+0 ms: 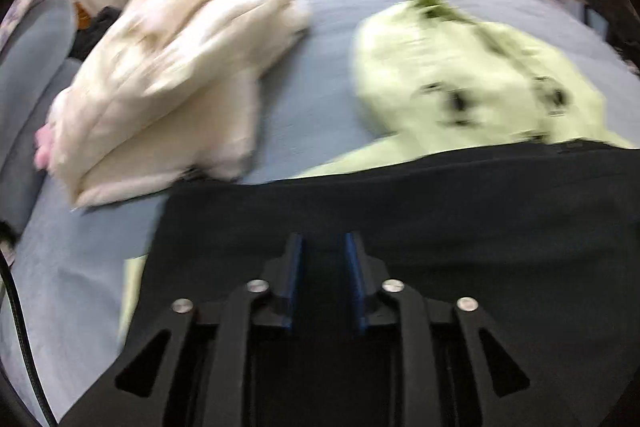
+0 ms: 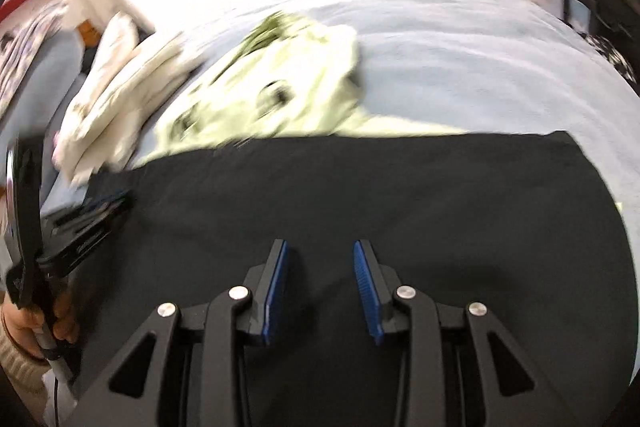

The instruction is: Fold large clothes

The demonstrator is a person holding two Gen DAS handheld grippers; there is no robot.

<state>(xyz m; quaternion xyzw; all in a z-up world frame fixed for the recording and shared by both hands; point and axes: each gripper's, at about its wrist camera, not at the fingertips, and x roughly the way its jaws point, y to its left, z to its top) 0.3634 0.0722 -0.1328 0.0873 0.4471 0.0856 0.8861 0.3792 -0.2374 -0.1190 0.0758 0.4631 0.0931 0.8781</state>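
Black flat cloth garment [image 2: 360, 195] covers the near blue-grey bed [image 2: 460, 67]; left gripper [image 1: 323, 239] and right gripper [image 2: 320, 247] hover narrowly parted, empty.

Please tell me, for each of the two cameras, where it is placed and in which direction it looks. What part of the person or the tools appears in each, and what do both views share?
Left wrist: sits on the left gripper, looks forward and down along its open fingers over the black garment on the bed; no hand shows.
Right wrist: sits on the right gripper, fingers open, same downward look; the left gripper and the hand holding it show at left.
Shared: black garment, green garment, cream pile, bed.
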